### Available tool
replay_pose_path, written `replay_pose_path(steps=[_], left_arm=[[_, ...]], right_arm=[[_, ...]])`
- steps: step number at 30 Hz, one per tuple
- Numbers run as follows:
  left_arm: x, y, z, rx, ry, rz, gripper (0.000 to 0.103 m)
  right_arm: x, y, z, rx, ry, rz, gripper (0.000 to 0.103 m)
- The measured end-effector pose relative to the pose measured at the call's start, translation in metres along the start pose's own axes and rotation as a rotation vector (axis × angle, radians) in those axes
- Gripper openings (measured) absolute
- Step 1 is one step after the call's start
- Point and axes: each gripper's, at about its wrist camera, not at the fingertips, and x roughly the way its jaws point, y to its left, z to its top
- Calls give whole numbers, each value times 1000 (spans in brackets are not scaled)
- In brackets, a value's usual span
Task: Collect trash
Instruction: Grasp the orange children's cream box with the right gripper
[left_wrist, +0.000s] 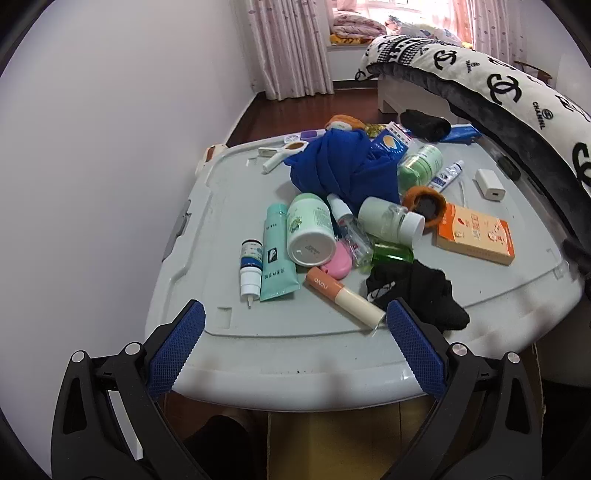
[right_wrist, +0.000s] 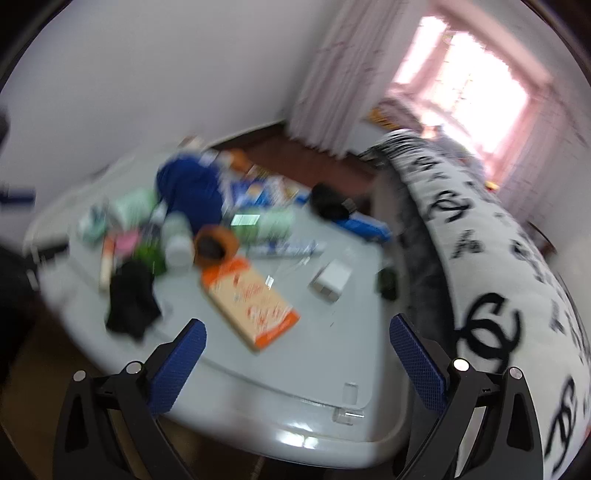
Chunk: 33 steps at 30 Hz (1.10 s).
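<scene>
A grey plastic lid serves as a table and carries a heap of clutter. On it lie a teal tube, a white jar, a small dropper bottle, an orange-and-cream tube, a black sock, an orange box and a blue cloth. My left gripper hovers open at the lid's near edge, nothing between its fingers. My right gripper is open too, just short of the orange box; that view is motion-blurred.
A white charger block and a small toothpaste tube lie at the right of the lid. A bed with a black-and-white logo blanket runs along the right side. A white wall stands at the left, curtains at the back.
</scene>
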Motion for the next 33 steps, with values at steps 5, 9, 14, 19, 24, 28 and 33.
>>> replay_pose_path(steps=[5, 9, 14, 19, 24, 28, 33], left_arm=[[7, 1, -3, -6, 36, -51, 96], [13, -2, -4, -22, 65, -94, 96], [13, -12, -6, 13, 63, -104, 96], [15, -17, -8, 51, 63, -88, 96], [13, -18, -6, 47, 55, -101, 96], [11, -17, -5, 42, 46, -92, 96], [14, -11, -4, 29, 59, -84, 96]], right_arm=[[41, 8, 1, -74, 36, 121, 98], [71, 21, 15, -136, 53, 201, 98], [107, 23, 27, -120, 99, 283, 98], [132, 24, 27, -75, 144, 321, 98], [139, 24, 26, -27, 156, 359, 90], [137, 24, 26, -32, 157, 372, 81], [132, 28, 26, -37, 161, 359, 74]])
